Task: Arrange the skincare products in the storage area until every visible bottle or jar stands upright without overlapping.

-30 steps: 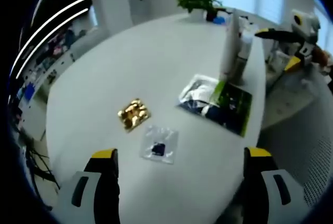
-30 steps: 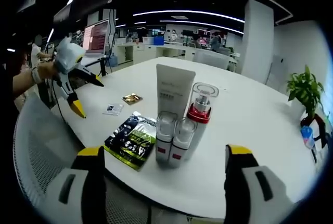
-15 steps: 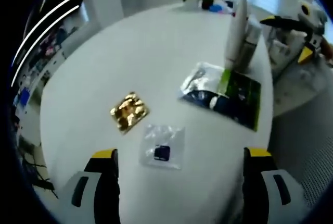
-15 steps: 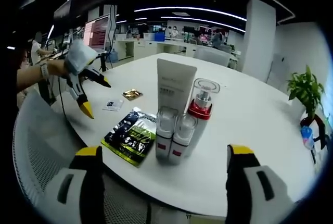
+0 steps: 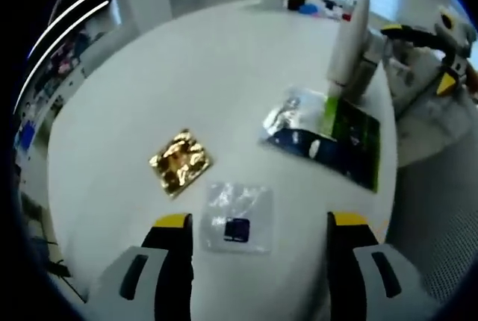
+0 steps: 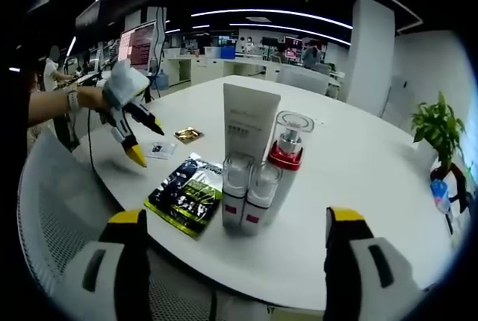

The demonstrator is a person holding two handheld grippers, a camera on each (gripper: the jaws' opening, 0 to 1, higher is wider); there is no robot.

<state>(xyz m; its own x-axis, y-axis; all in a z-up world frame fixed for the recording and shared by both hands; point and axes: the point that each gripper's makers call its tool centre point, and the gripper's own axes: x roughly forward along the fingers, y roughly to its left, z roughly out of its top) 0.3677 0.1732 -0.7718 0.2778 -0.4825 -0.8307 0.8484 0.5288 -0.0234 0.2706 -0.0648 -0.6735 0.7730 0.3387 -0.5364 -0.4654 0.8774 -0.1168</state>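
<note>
Left tool (image 5: 258,224) spread over flat clear sachet (image 5: 237,216) beside crinkled gold foil packet (image 5: 180,162); right tool (image 6: 235,220) spread, facing upright white tube (image 6: 249,127) on glossy round desk (image 6: 358,179).

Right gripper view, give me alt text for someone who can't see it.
A white tube and three pump bottles stand upright, clustered on a white round table, with a green-black sachet lying flat beside them. The left gripper hovers open above a clear sachet near a gold one.

Print on the green sachet (image 5: 337,133) is smeared by blur, the white tube (image 5: 352,33) runs off the top edge, and the tiny clear packet's (image 5: 239,217) dark contents are maybe a sample, can't tell.
</note>
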